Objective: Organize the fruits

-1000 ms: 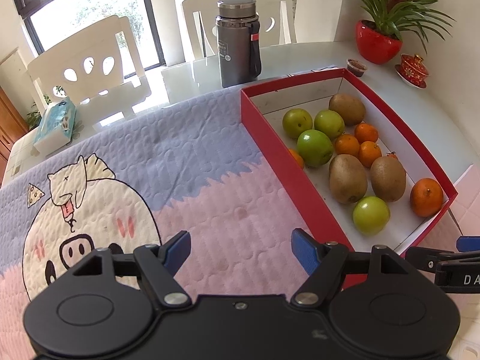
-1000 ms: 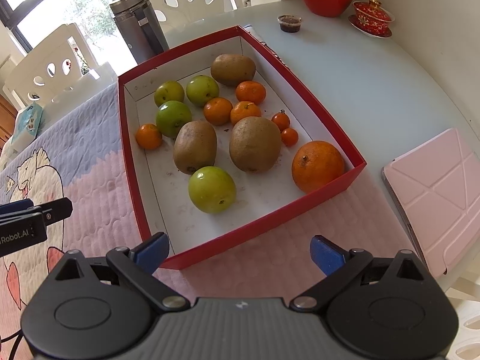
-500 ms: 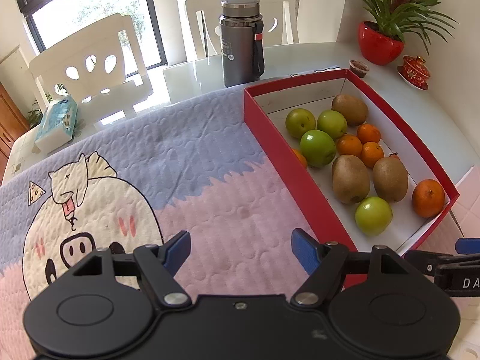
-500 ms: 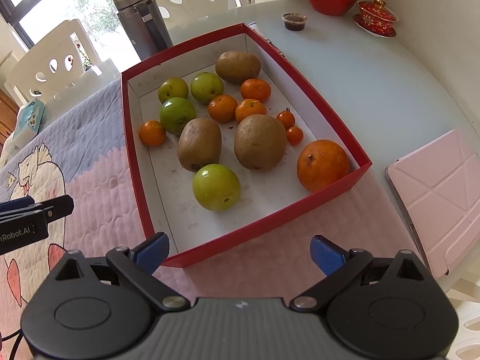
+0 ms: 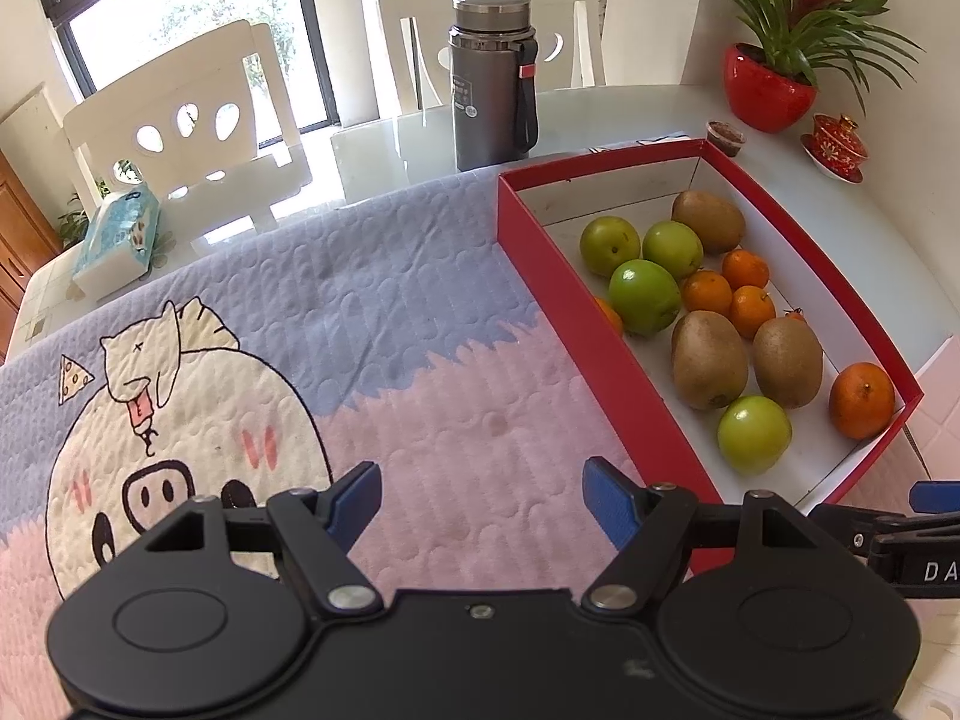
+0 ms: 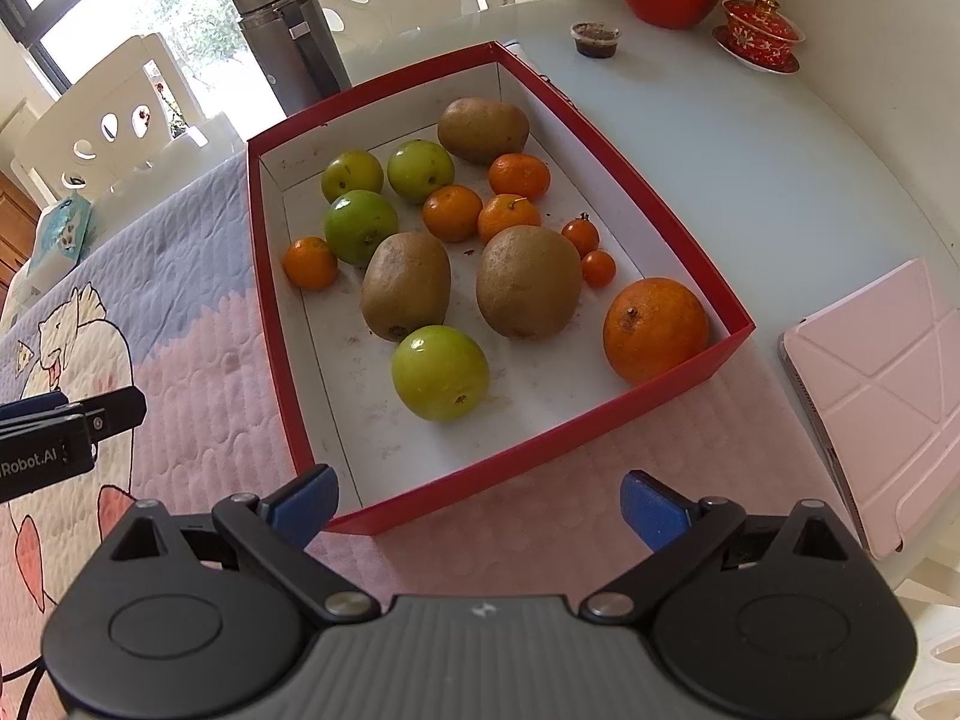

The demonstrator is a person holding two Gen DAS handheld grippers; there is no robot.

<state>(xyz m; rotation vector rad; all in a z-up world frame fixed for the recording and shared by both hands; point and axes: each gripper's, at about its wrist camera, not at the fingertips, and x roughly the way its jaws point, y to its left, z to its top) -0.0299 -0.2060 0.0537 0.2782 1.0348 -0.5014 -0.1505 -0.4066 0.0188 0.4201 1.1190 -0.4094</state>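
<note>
A red box (image 6: pixel 528 462) (image 5: pixel 606 348) with a white floor holds mixed fruit: several green apples, such as the nearest one (image 6: pixel 440 372), three brown kiwis, one of them (image 6: pixel 528 282) in the middle, several small oranges, two tiny tomatoes (image 6: pixel 591 252) and a big orange (image 6: pixel 656 329) in the near right corner. My right gripper (image 6: pixel 480 504) stands open just before the box's near wall, nothing between its blue pads. Left of the box, my left gripper (image 5: pixel 483 498) hangs open and empty over the cartoon pig mat (image 5: pixel 270 372).
A grey thermos (image 5: pixel 492 84) stands behind the box. A red plant pot (image 5: pixel 768 93), a red lidded cup (image 5: pixel 837 141) and a small sauce cup (image 6: pixel 595 39) sit at the back right. A pink tablet case (image 6: pixel 882 384) lies right of the box. A tissue pack (image 5: pixel 117 234) and white chairs are far left.
Both views have shifted very slightly, so the box sits a touch further right in each. No fruit has moved and both grippers stay equally open.
</note>
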